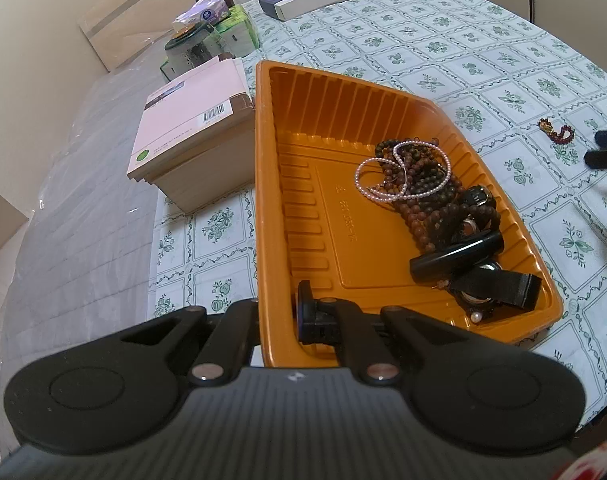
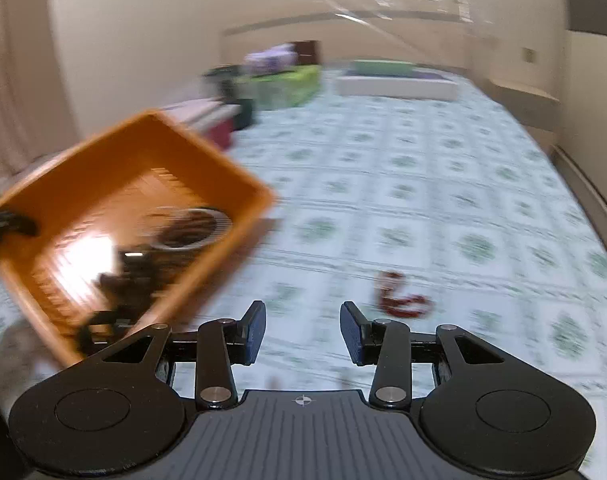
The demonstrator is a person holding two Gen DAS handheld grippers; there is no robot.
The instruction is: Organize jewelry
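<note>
Just ahead-right of the parted right gripper (image 2: pixel 302 332), red bracelet (image 2: pixel 401 294).

Motion blur smeared the whole right wrist view, leaving the orange tray (image 2: pixel 115 184) contents and red bracelet (image 2: pixel 401 300) indistinct, while in the left wrist view the tray wall hid the left gripper's (image 1: pixel 279 316) left finger.

View is motion-blurred. Right tool (image 2: pixel 302 330): its 2 fingers stand apart, nothing between them, above the counter (image 2: pixel 443 200) with green-patterned cloth. Orange tray (image 2: pixel 115 160) at left, tilted, holding dark beads (image 2: pixel 187 228) and other dark items; a black part touches its left rim. Red bracelet (image 2: pixel 401 298) lies on the cloth, just right of the tool.
</note>
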